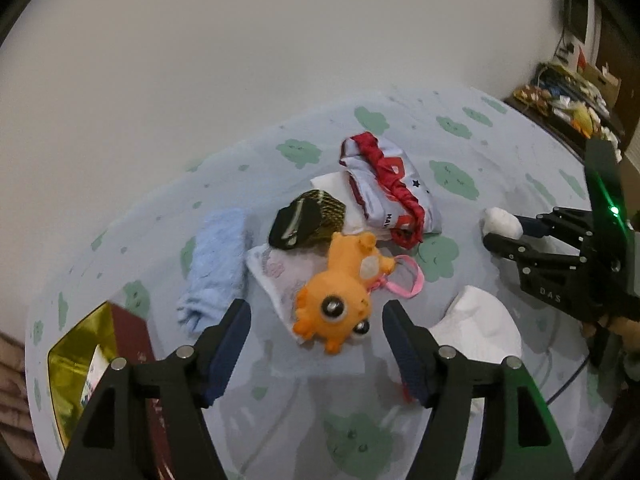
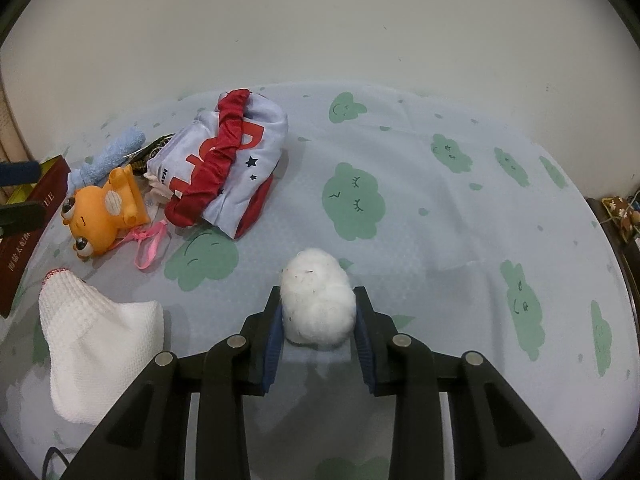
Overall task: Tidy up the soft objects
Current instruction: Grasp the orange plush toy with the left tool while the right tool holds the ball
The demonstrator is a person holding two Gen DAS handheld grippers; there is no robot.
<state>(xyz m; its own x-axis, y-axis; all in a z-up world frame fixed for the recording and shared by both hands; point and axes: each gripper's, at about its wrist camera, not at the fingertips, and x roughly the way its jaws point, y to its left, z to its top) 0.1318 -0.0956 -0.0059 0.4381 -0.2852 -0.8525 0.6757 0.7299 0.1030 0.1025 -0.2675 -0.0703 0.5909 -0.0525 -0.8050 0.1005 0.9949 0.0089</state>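
Note:
My left gripper is open, its fingers either side of an orange plush toy with big eyes and a pink strap, not touching it. The toy also shows in the right wrist view. My right gripper is shut on a white fluffy ball just above the blue cloud-print sheet; the ball also shows in the left wrist view. A grey and red drawstring bag lies behind the toy, with a light blue towel and a black-gold pouch.
A white knitted cloth lies at the front, between the grippers. A dark red book and a gold-lined box sit at the left edge. A cluttered shelf stands beyond the sheet's right edge. A white wall is behind.

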